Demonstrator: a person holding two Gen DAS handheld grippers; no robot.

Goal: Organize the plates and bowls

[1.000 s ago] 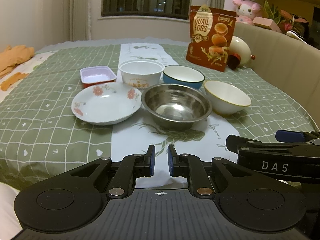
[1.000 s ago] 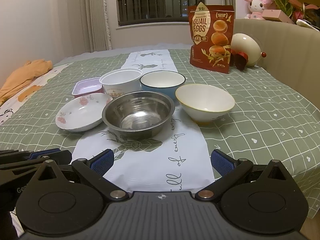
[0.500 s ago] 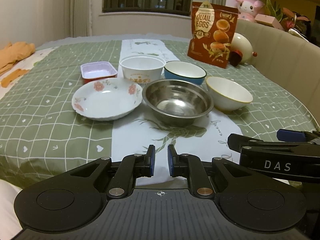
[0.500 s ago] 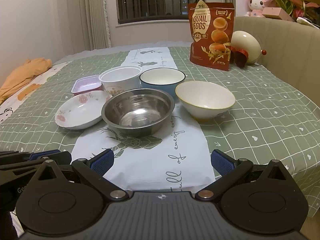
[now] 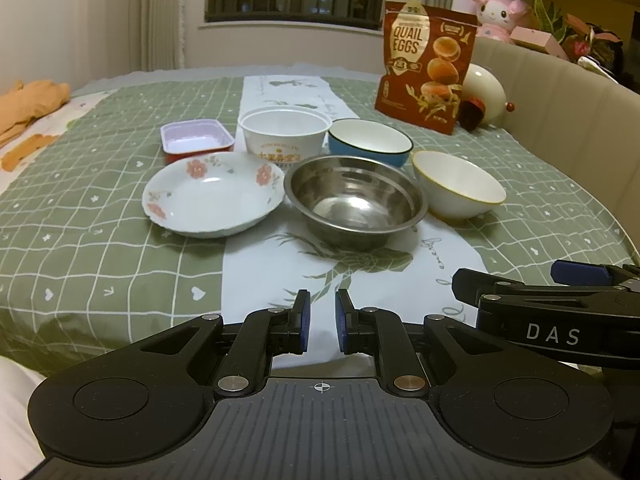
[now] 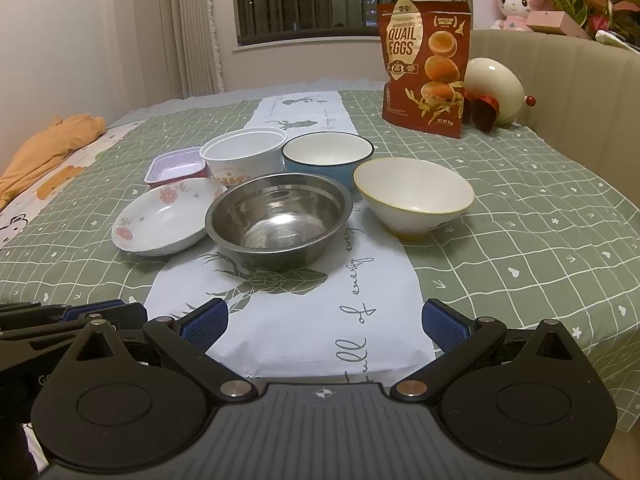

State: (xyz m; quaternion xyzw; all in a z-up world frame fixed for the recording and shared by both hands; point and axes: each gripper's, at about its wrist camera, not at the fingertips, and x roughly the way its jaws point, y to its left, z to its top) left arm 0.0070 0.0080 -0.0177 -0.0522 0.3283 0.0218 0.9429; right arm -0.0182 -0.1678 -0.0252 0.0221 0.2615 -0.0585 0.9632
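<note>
A flowered white plate (image 5: 212,194) (image 6: 168,216), a steel bowl (image 5: 354,200) (image 6: 278,218), a white bowl with a yellow rim (image 5: 458,190) (image 6: 414,196), a blue bowl (image 5: 370,142) (image 6: 327,156), a white paper bowl (image 5: 285,130) (image 6: 243,156) and a small pink tray (image 5: 196,140) (image 6: 176,166) stand grouped mid-table. My left gripper (image 5: 322,326) hovers at the near table edge, nearly shut and empty. My right gripper (image 6: 324,322) is wide open and empty, beside the left one; it also shows in the left wrist view (image 5: 560,308).
A red quail-egg bag (image 5: 426,68) (image 6: 426,68) stands at the back right beside a cream egg-shaped object (image 6: 494,92). A beige sofa back (image 6: 568,92) borders the right side. Orange cloth (image 6: 48,148) lies at the far left. A white runner (image 6: 304,304) crosses the green cloth.
Both grippers have drifted slightly; the view has shifted a little. Jaws and dishes have not changed.
</note>
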